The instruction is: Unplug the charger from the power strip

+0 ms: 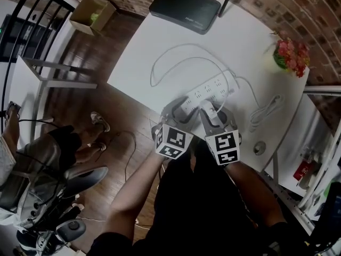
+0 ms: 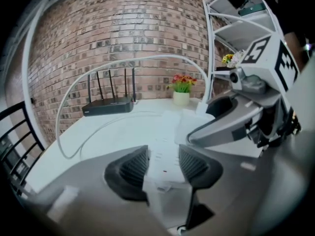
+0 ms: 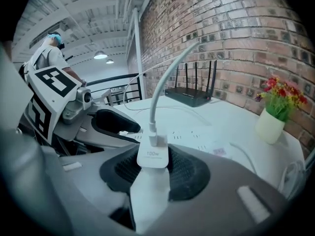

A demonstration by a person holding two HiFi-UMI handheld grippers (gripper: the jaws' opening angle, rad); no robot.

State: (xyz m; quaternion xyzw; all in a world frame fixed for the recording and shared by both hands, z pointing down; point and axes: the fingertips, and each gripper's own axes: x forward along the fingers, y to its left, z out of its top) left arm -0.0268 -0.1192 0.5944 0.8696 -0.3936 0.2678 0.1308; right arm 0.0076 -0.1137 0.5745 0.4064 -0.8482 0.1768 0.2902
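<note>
**Head view: both grippers meet at the power strip, centre frame**

The white table (image 1: pixel 160 52) fills the upper middle, with a black router (image 1: pixel 184 9) at its top edge. The white power strip (image 1: pixel 210 88) lies diagonally at centre. In the left gripper view, the left gripper (image 2: pixel 163 167) straddles the strip's end at lower centre, jaws wide and a ribbed pad against each long side. In the right gripper view, the right gripper (image 3: pixel 153 168) clamps the white charger (image 3: pixel 153 156) at bottom centre, and the charger is seated on the strip. Its cable (image 3: pixel 162 82) arcs up toward the top of the frame.
</note>
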